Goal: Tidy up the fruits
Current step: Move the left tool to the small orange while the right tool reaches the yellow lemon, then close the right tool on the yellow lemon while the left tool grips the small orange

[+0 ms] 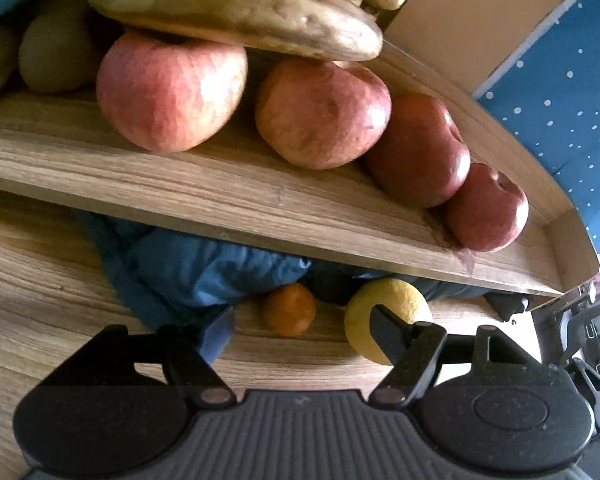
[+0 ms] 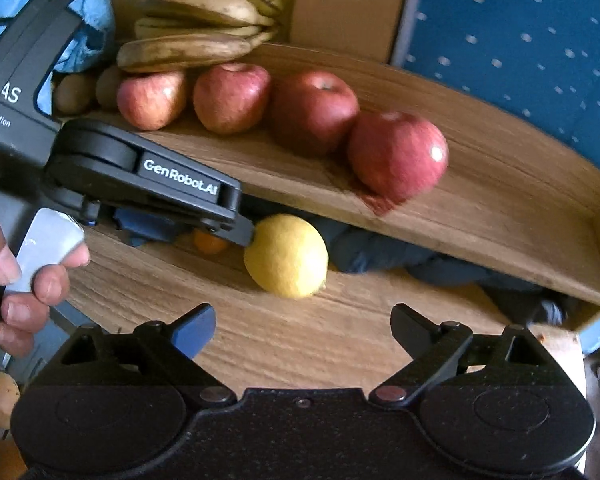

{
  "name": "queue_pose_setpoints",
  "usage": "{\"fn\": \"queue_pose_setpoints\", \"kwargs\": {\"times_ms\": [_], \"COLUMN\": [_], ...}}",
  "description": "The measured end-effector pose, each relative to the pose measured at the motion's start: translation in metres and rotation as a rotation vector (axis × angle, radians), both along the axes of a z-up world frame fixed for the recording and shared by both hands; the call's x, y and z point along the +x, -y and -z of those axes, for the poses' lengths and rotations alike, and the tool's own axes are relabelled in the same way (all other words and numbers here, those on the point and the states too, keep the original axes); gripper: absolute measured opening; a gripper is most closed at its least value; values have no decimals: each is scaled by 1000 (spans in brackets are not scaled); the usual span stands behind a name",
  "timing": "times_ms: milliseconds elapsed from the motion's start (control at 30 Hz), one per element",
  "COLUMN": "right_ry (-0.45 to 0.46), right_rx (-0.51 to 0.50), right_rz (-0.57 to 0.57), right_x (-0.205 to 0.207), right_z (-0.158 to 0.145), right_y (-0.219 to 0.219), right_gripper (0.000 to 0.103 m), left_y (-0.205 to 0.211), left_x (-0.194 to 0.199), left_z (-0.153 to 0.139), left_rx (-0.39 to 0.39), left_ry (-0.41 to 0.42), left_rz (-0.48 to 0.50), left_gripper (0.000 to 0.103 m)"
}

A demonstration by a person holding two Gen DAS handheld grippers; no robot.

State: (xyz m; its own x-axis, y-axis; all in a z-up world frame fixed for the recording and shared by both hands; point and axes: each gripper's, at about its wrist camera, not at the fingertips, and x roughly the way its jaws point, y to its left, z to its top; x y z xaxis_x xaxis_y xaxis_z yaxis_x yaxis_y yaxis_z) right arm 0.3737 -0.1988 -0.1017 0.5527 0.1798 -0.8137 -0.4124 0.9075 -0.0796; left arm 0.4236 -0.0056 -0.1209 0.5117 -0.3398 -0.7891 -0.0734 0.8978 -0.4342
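A wooden tray (image 1: pixel 220 196) (image 2: pixel 500 208) holds several red apples (image 1: pixel 172 88) (image 2: pixel 396 152) in a row, bananas (image 1: pixel 236 12) (image 2: pixel 204 12) on top at the back, and kiwis (image 1: pixel 56 52) (image 2: pixel 74 92) at the far left. On the table below the tray's edge lie a small orange (image 1: pixel 288 310) (image 2: pixel 209 243) and a yellow lemon (image 1: pixel 388 316) (image 2: pixel 286 256). My left gripper (image 1: pixel 300 324) (image 2: pixel 236 236) is open, low over the table; its right finger touches the lemon. My right gripper (image 2: pixel 302 328) is open and empty, short of the lemon.
Blue cloth (image 1: pixel 188 272) (image 2: pixel 400 256) lies under the tray's edge behind the orange. A cardboard box (image 1: pixel 480 12) (image 2: pixel 340 4) stands behind the tray. Blue dotted fabric (image 1: pixel 560 112) (image 2: pixel 520 40) is at the right. The wooden table (image 1: pixel 40 304) (image 2: pixel 300 344) lies below.
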Motion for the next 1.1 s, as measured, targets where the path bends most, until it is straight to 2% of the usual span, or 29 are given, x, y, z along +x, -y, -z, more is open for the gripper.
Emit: {"fn": "queue_pose_setpoints", "kwargs": {"times_ms": [233, 333, 633, 800, 1000, 1100], "right_ry": [11, 17, 46, 63, 41, 44], "right_rx": [-36, -65, -86, -112, -73, -55], "right_rz": [-28, -27, -77, -110, -121, -117], "right_x": [17, 23, 36, 43, 50, 47], "right_z": [12, 20, 30, 37, 44, 43], "right_y": [-12, -17, -30, -38, -36, -34], "right_gripper": [91, 86, 80, 72, 59, 59], "left_y": [1, -7, -19, -22, -15, -16], "left_x": [5, 2, -3, -3, 1, 3], "left_z": [7, 6, 9, 5, 6, 5], "left_rx": [-38, -43, -48, -52, -44, -36], "left_ry": [-6, -4, -14, -14, -16, -15], "left_rz": [-19, -30, -36, -36, -16, 1], "left_gripper": [76, 70, 70, 70, 70, 70]}}
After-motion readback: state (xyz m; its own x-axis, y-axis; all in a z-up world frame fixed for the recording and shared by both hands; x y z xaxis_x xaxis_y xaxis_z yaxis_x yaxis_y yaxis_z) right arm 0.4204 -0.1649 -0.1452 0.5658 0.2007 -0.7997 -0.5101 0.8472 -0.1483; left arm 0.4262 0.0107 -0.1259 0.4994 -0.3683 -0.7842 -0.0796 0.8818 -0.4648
